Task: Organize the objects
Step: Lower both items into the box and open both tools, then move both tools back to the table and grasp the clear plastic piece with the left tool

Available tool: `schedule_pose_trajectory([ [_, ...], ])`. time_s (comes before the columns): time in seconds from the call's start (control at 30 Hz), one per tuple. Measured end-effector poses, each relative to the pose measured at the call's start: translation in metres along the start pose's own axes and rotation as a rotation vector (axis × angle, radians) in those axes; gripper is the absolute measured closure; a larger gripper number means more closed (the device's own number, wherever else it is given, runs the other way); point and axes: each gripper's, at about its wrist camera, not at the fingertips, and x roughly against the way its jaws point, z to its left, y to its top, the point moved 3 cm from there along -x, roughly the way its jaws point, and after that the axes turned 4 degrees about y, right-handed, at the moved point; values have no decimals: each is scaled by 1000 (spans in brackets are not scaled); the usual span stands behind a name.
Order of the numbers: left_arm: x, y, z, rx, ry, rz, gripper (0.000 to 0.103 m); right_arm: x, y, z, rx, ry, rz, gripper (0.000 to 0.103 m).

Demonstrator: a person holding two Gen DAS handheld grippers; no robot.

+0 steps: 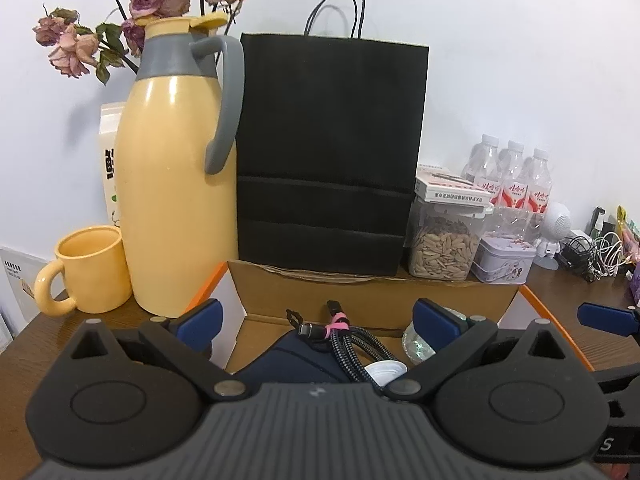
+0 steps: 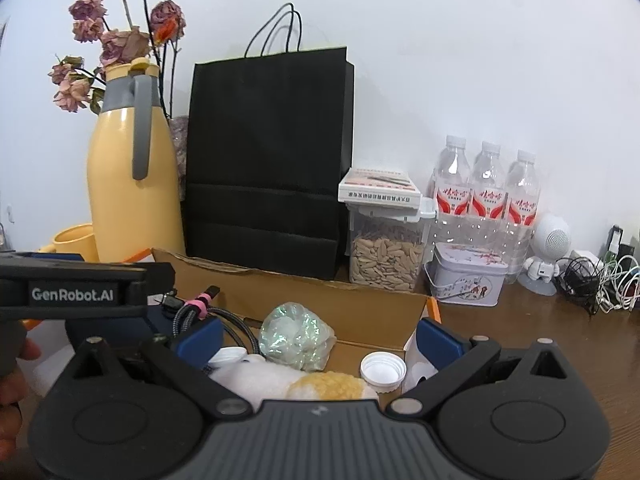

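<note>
Both the left gripper [image 1: 320, 322] and right gripper [image 2: 320, 336] hover wide open and empty-handed over the cardboard box [image 2: 360, 308], where the braided cables [image 1: 352, 346] and white bottle cap [image 2: 383, 367] sit gathered for sorting.

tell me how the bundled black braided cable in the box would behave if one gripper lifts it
The braided cable is coiled and held by a pink tie, so it would probably come up as one bundle. Its loose loops would likely sag and swing, being floppy. It looks light, and the woven sheath should give the fingers fair grip, though thin strands could slip out.
</note>
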Motion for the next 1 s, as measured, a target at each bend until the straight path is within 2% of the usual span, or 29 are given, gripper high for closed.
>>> schedule_pose_trajectory([
  [0.27, 33, -4, 5, 6, 0, -18, 0, 27, -1, 5, 8, -3, -21, 0],
  [0.57, 77, -23, 12, 9, 4, 14, 0, 75, -15, 14, 25, -3, -19, 0],
  [0.73, 102, -39, 14, 0, -4, 54, 0, 106, -29, 17, 38, 4, -6, 0],
  [1.0, 132, -77, 8, -45, -46, 162, 0, 143, -60, 14, 53, 9, 42, 0],
])
